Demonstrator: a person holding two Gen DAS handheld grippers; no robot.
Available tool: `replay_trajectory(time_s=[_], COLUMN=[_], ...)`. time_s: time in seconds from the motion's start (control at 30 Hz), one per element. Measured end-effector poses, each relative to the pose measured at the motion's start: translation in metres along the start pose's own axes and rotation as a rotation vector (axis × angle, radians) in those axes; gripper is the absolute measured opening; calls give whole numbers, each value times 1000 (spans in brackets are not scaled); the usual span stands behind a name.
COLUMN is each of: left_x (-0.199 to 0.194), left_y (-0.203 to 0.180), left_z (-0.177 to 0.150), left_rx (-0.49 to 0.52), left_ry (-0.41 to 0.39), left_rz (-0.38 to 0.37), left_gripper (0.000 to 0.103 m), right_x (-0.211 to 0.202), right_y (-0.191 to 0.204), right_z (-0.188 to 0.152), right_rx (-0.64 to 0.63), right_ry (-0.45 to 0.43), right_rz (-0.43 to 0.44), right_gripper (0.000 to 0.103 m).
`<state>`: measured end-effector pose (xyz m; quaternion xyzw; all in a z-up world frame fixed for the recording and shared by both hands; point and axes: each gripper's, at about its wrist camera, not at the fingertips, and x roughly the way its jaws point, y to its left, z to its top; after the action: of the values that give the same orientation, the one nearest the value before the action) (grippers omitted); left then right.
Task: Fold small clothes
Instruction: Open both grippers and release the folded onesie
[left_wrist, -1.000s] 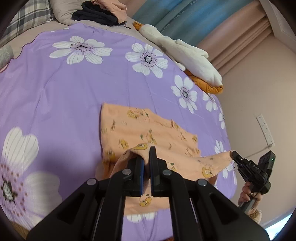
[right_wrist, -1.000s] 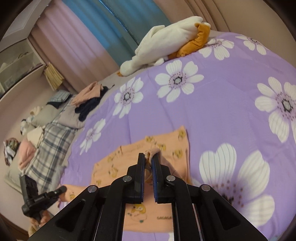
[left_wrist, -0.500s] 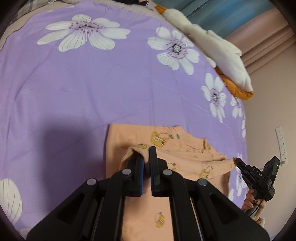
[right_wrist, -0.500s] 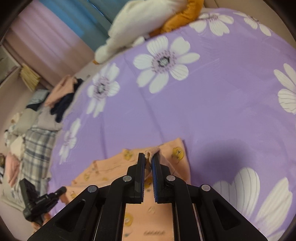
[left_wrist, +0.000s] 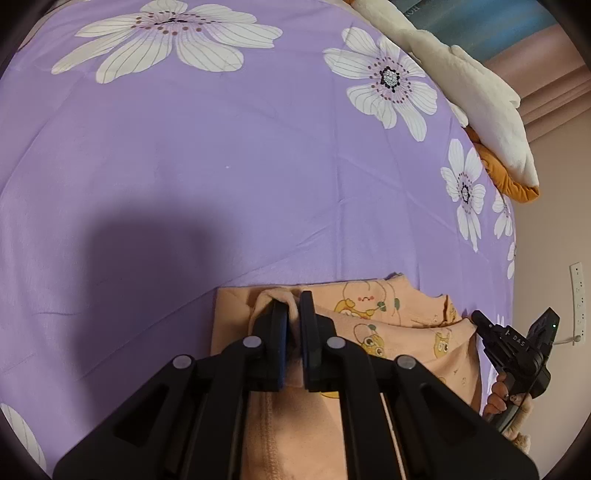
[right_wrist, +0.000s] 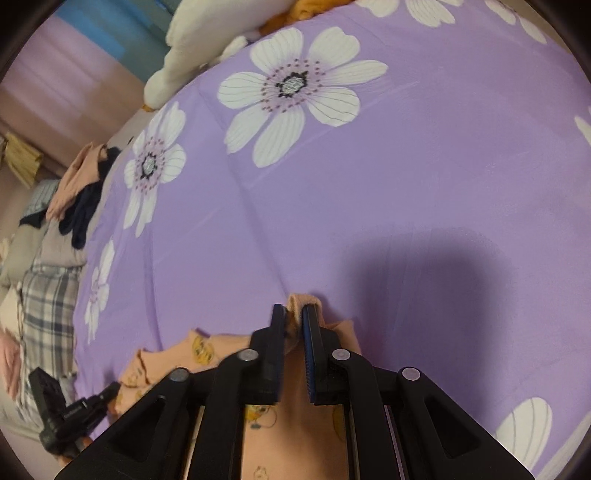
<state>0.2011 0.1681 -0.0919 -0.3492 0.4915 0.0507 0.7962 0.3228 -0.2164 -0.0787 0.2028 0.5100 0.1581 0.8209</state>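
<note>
A small peach garment with yellow cartoon prints (left_wrist: 402, 328) lies on the purple flowered bedspread (left_wrist: 258, 166). My left gripper (left_wrist: 291, 302) is shut on one corner of it and holds that edge over the garment's far edge. My right gripper (right_wrist: 294, 314) is shut on the other corner (right_wrist: 306, 300). The garment hangs under both grippers, doubled over itself. In the left wrist view the right gripper (left_wrist: 517, 350) shows at the right, its tip at the cloth. In the right wrist view the left gripper (right_wrist: 66, 410) shows at the lower left.
A cream and orange plush toy (left_wrist: 480, 96) lies at the bed's far edge. A heap of dark and pink clothes (right_wrist: 81, 192) and a plaid pillow (right_wrist: 48, 306) lie at the head of the bed. A wall socket (left_wrist: 577, 295) sits on the right wall.
Both grippers have carried the held edge forward over the garment towards its far edge. Less of the garment shows ahead of the fingers. Both stay shut on it.
</note>
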Motion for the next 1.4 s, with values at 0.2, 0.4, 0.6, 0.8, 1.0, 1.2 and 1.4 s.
replay_trajectory(time_s=[0.2, 0.4, 0.6, 0.8, 1.0, 1.2, 1.4], left_x=[-29, -77, -89, -76, -64, -57, -52], left_y=[-6, -7, -23, -29, -22, -4, 0], left_z=[1, -3, -33, -65, -81, -87, -88], left_rx=[5, 54, 139, 167, 185, 139, 142], left_ry=[-44, -211, -187, -119, -82, -66, -59], left_rz=[-63, 37, -5, -13, 32, 60, 97], left_gripper=[37, 48, 47, 47, 47, 47, 49], right_x=[-24, -59, -51, -1, 32, 55, 59], right_y=[6, 23, 47, 83, 129, 160, 166], right_z=[1, -15, -39, -58, -67, -60, -49], right_rx=[-43, -157, -259, -341, -419, -452, -428], right_ry=[-68, -102, -21, 112, 164, 147, 105], right_rz=[-46, -59, 32, 62, 89, 64, 40], right_gripper=[24, 27, 27, 27, 27, 27, 27])
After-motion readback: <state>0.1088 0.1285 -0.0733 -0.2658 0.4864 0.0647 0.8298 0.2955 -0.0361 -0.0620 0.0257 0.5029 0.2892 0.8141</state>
